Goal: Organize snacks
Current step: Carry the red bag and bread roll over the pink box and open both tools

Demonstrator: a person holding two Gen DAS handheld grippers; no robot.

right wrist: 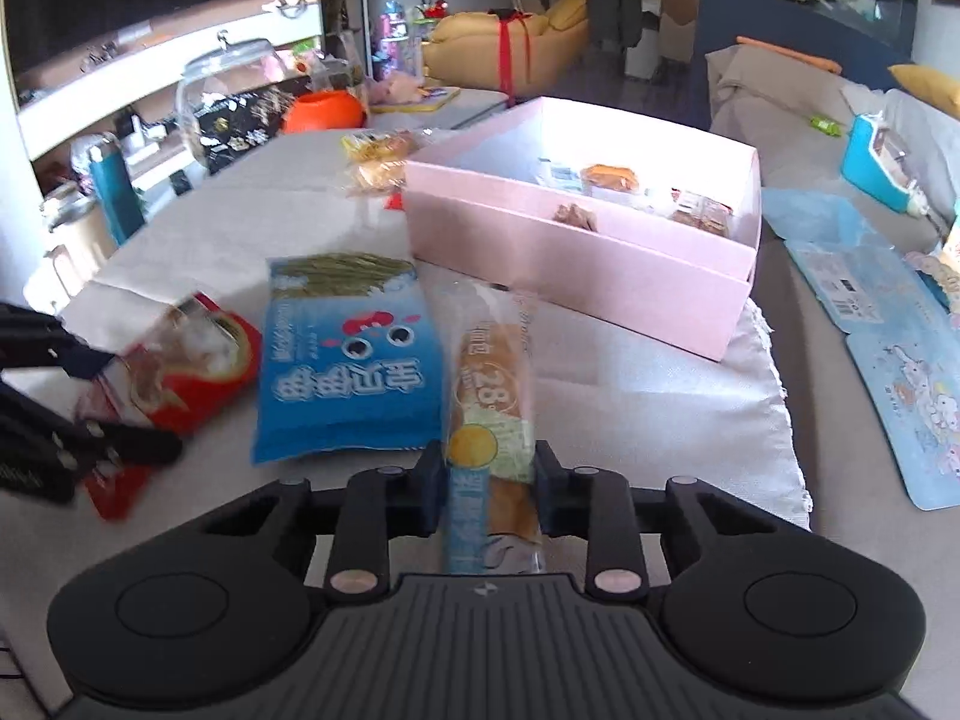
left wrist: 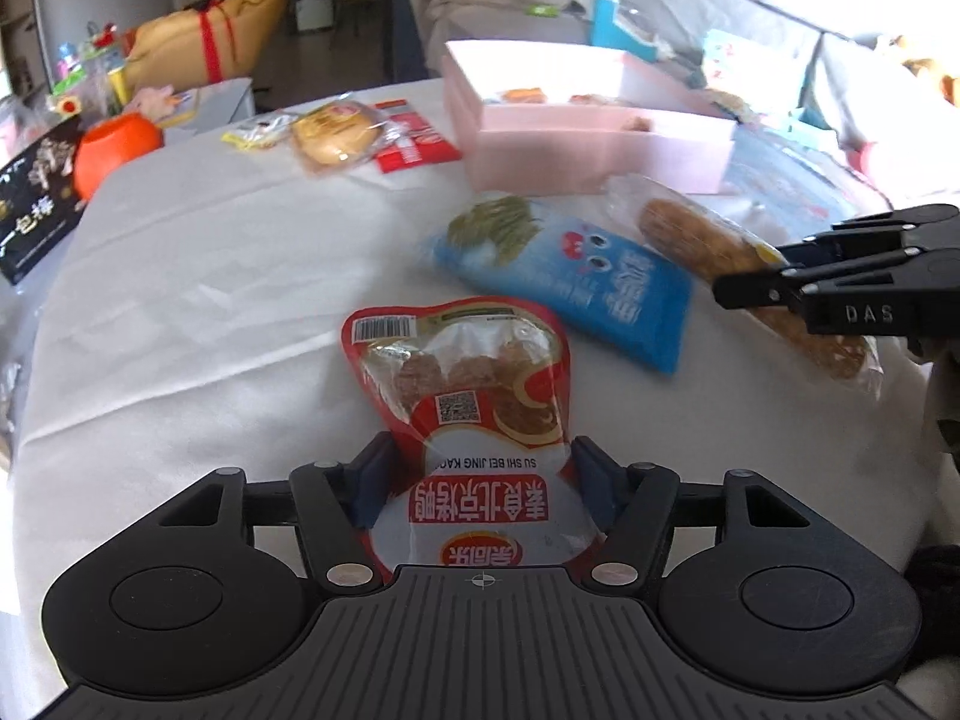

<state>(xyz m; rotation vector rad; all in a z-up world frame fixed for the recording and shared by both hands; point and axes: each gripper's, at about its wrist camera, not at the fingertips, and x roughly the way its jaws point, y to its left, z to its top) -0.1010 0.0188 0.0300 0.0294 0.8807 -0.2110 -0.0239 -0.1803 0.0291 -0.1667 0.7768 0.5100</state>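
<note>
Tools both clamped, left tool (left wrist: 477, 480) on red pouch (left wrist: 462, 396), right tool (right wrist: 491, 495) on bread stick (right wrist: 489, 384); lift level, carry over pink box (right wrist: 576, 264) wall before releasing.

The red snack pouch (left wrist: 462, 402) is glossy plastic film, partly clear. The blue packet (right wrist: 348, 372) looks shiny too. The pink box (right wrist: 576, 264) seems matt cardboard. The white tablecloth (left wrist: 210, 300) is creased cloth.

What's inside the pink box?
The pink box holds a few wrapped snacks: a bun and small packets. Its near wall hides part of the bottom.
</note>
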